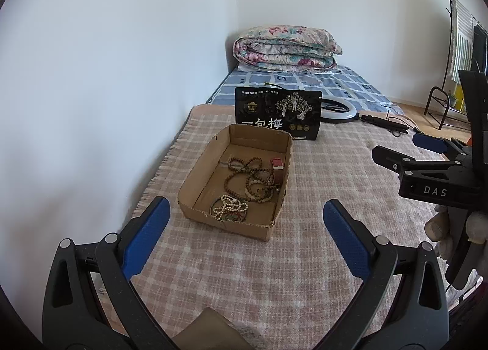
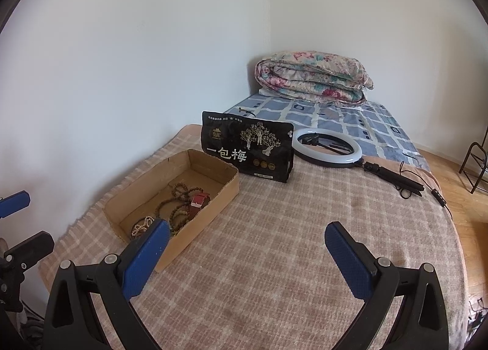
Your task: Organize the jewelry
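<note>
Your left gripper (image 1: 245,216) is spread wide, its two blue textured pads (image 1: 151,237) well apart and holding nothing, hanging above the blanket (image 1: 305,258) just short of the cardboard box (image 1: 195,194). Your right gripper (image 2: 247,246) is likewise fully spread and empty; its left pad overlaps the near corner of the box in its own view, though contact cannot be confirmed. The blanket is a woolly pink-and-cream plaid with a fringed edge along the wall side. The box is a shallow, open rectangular tray of brown corrugated card with a ragged near rim, lying toward the wall-side edge of the blanket. Inside it you have a long string of round brown wooden beads (image 1: 253,176) in loose loops, a smaller strand of pale pearl-like beads (image 1: 228,206) coiled at the near end over a thin ring, and a small red box-shaped item (image 1: 277,164) against the right wall. Behind the box a glossy black printed pouch (image 1: 277,113) stands upright. To its right a white ring light (image 2: 328,147) lies flat with its black folded stand. A folded floral quilt (image 1: 286,48) sits in the far corner.
</note>
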A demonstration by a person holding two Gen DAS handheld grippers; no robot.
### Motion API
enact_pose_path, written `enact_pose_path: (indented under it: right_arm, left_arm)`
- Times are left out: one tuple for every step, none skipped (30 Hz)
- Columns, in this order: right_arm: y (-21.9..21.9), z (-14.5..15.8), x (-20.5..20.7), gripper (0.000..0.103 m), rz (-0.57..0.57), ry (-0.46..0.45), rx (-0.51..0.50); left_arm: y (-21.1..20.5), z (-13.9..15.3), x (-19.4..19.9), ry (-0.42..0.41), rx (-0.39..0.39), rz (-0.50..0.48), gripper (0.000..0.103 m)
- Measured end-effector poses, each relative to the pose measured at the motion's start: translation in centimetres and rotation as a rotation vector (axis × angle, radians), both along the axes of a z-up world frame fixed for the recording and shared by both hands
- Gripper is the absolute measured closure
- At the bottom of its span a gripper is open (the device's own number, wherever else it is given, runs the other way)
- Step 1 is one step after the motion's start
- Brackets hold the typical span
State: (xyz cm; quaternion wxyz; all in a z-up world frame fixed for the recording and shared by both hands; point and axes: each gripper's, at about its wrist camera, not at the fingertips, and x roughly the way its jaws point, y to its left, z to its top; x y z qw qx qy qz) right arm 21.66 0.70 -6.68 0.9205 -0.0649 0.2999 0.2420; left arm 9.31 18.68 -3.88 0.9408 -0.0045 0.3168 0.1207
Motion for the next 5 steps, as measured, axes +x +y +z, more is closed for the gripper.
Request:
enact_pose_path:
  right_arm:
    - [-0.01, -0.04, 0.01, 0.0, 0.0, 0.002, 0.0]
    - [-0.03, -0.06, 0.02, 0.0, 0.0, 0.004, 0.001]
    - [-0.08, -0.08, 0.05, 0.0, -0.003, 0.006, 0.003]
    - [-0.15, -0.08, 0.08, 0.0, -0.005, 0.007, 0.004]
    - [-0.21, -0.09, 0.13, 0.0, -0.007, 0.008, 0.004]
  left_arm:
    - [-0.14, 0.08, 0.03, -0.002, 0.004, 0.001, 0.001]
    - [-0.2, 0.09, -0.03, -0.005, 0.007, 0.0, 0.001]
    - [-0.26, 0.11, -0.08, -0.009, 0.013, 0.004, 0.001]
    - [-0.31, 0.2, -0.07, -0.012, 0.018, 0.011, 0.001]
    - [-0.26, 0.23, -0.07, -0.012, 0.017, 0.013, 0.001]
